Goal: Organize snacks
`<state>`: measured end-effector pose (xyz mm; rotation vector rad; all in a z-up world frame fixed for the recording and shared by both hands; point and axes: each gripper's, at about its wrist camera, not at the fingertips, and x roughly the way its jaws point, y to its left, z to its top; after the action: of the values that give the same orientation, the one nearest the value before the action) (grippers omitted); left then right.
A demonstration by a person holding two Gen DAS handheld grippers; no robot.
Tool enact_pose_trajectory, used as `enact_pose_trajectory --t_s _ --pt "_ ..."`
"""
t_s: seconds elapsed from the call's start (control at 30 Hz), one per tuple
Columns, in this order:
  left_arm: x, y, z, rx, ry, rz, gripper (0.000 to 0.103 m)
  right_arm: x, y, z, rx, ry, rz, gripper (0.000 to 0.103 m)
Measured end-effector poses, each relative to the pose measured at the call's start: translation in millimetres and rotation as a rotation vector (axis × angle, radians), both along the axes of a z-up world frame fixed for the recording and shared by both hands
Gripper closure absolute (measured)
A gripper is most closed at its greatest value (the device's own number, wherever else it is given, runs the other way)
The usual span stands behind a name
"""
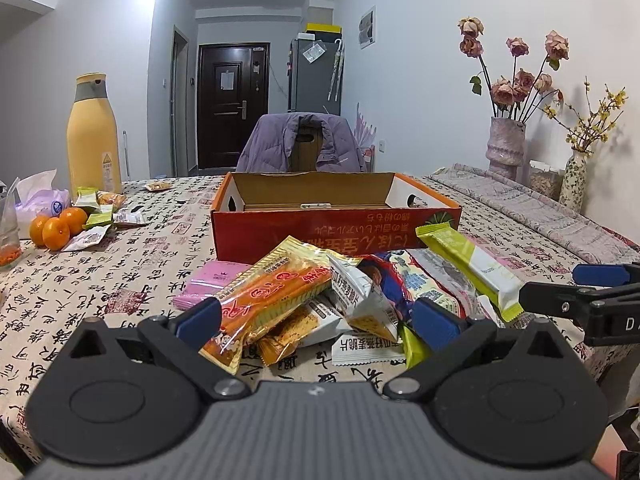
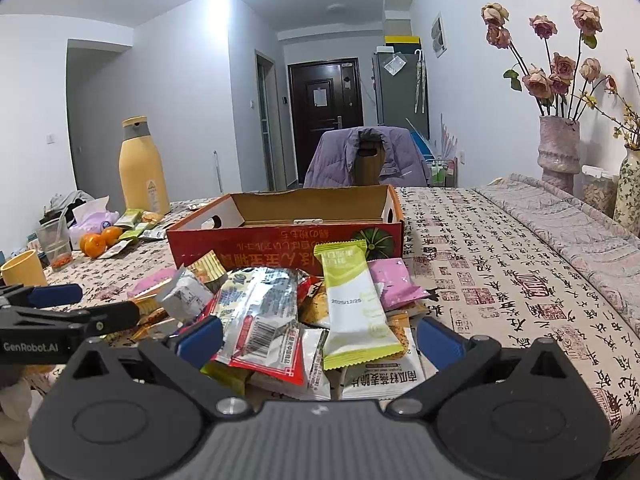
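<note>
while both grippers hang low over the near edge of the surface point(image 1: 132, 248), a loose heap of wrapped snacks point(image 1: 344, 292) lies just in front of them, on the cloth printed with black calligraphy. the left gripper point(image 1: 316, 316) has its blue-padded fingers point(image 1: 200, 318) spread wide, with nothing between them; an orange and gold crinkly packet point(image 1: 268, 292) on the near left of the heap rests close by its left finger. the right gripper point(image 2: 320, 338) is likewise spread apart and empty, its blue fingers point(image 2: 440, 340) flanking the near side of the pile, where a long green and white foil bar point(image 2: 356, 304) lies on top beside a silver and red packet point(image 2: 260, 320) and a small pink wrapper point(image 2: 394, 282). just beyond the heap, touching its far side, stands a shallow red cardboard box point(image 1: 336, 212) with an open top and bare brown inside. far left are a tall yellow bottle point(image 1: 94, 136), three oranges point(image 1: 58, 226) and a few more small packets point(image 1: 100, 216). far right, a pale vase of dried pink roses point(image 2: 558, 148) stands by the wall.
</note>
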<state>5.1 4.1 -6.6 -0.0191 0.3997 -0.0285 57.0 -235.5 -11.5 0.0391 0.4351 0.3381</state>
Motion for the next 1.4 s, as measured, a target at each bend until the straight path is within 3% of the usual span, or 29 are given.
enact_pose_trajectory --t_s 1.4 --pt "-5.3 5.4 3.1 -0.015 -0.015 0.003 0.000 -4.2 4.0 3.1 -0.004 -0.008 0.011 0.000"
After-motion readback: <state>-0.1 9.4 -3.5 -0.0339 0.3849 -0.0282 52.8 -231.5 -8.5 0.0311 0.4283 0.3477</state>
